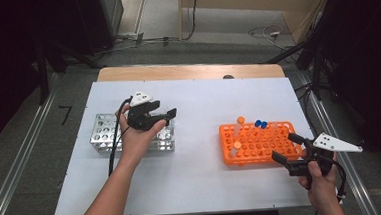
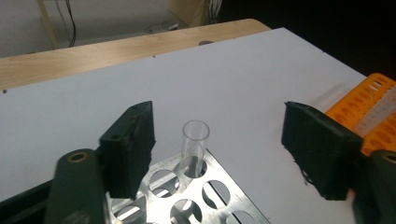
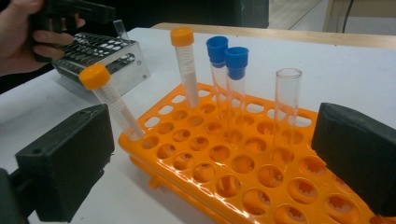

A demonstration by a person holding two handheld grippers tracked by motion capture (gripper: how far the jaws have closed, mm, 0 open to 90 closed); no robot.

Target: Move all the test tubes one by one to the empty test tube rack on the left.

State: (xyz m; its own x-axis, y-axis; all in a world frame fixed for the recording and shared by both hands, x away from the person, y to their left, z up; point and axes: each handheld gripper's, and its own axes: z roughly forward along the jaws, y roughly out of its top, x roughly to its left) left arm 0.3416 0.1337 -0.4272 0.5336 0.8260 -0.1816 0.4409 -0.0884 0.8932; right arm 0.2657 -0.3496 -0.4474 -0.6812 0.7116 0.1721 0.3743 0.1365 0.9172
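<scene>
A clear uncapped tube [image 2: 195, 144] stands in a corner hole of the metal rack [image 2: 229, 198]. My left gripper [image 2: 219, 140] is open around it, both pads well off the glass. In the high view the left gripper [image 1: 164, 110] hovers over the right end of the metal rack [image 1: 102, 133]. My right gripper [image 3: 212, 154] is open and faces the orange rack [image 3: 243, 177] with nothing between its pads. That rack holds two orange-capped tubes [image 3: 184, 65], two blue-capped tubes [image 3: 219, 65] and one clear open tube [image 3: 286, 107]. In the high view the right gripper [image 1: 283, 147] sits at the near right corner of the orange rack [image 1: 258, 143].
Both racks stand on a white board [image 1: 198, 177] that lies on a wooden table [image 1: 186, 70]. The board's middle separates the racks. Cables and dark stands surround the table on the floor.
</scene>
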